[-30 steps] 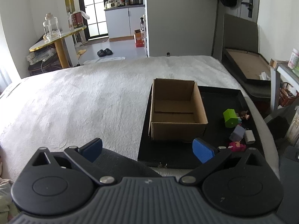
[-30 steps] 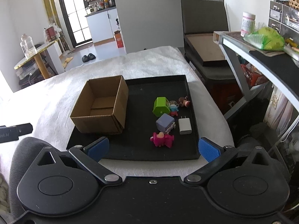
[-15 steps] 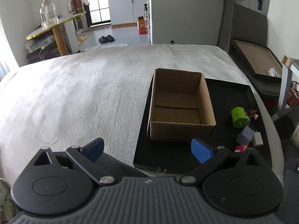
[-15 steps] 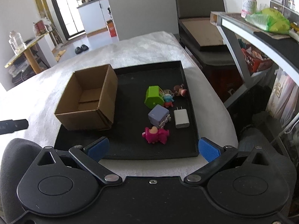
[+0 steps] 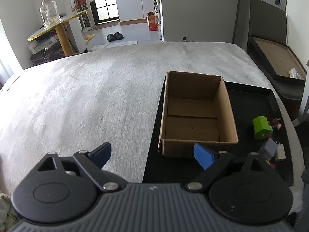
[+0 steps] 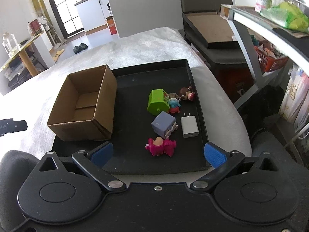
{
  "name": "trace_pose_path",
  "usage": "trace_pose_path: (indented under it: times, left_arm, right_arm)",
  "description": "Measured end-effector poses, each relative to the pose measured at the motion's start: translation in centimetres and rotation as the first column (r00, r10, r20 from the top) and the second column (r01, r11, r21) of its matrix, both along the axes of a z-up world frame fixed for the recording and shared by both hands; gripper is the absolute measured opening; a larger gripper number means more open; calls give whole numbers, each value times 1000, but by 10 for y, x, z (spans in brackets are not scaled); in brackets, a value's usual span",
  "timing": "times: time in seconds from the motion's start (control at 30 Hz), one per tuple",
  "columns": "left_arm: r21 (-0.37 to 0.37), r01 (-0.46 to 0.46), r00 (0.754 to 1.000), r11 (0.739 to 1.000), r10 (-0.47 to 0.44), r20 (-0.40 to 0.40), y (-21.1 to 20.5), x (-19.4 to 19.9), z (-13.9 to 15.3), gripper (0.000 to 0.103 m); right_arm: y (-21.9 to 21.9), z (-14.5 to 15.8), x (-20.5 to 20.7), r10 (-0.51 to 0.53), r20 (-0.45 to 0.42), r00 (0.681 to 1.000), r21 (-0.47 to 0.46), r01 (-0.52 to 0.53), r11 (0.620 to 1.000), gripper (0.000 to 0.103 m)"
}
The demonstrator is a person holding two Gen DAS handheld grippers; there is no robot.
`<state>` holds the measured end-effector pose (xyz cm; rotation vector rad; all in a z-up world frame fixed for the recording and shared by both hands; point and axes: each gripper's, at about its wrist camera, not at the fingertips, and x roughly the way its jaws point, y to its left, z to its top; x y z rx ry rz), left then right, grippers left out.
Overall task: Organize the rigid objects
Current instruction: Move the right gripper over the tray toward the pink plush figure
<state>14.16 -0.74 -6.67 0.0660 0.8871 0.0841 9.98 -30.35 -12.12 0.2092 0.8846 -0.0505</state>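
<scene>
— How do your jaws stand?
— Both your left gripper (image 5: 152, 154) and right gripper (image 6: 157, 152) gape wide, holding nothing.
— And the toys?
— Centre frame on the black tray (image 6: 133, 162): pink figure (image 6: 160, 146) nearest, then purple cube (image 6: 163, 124) and white charger (image 6: 189, 126); the green block (image 6: 158, 101) half hides small figures. Cardboard box (image 6: 85, 104) sits left.

No legible text, label or number on the cardboard box (image 6: 83, 104), toys or surroundings.

Left view: pink plastic figurine (image 5: 270, 163) mostly hidden behind gripper arm. Small doll figures (image 6: 186, 93) beside green plastic toy house (image 6: 157, 101) too small to identify. Green bag (image 6: 287, 16) cut by right edge.
</scene>
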Motion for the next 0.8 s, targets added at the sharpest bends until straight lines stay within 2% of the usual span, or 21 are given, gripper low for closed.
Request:
trace_pose_path:
  times: [0.13, 0.5, 0.8]
  left_arm:
    - [18, 5, 1000, 1000, -5, -10, -3, 14, -5, 87]
    - [42, -30, 998, 999, 32, -54, -3, 47, -31, 65]
    - [51, -54, 994, 997, 58, -92, 0, 72, -57, 56]
  right_arm:
    - [-2, -8, 11, -6, -20, 1000, 9, 6, 1000, 99]
    - [-10, -36, 41, -28, -81, 996, 51, 33, 998, 96]
    - [-11, -67, 63, -62, -156, 986, 78, 75, 994, 91]
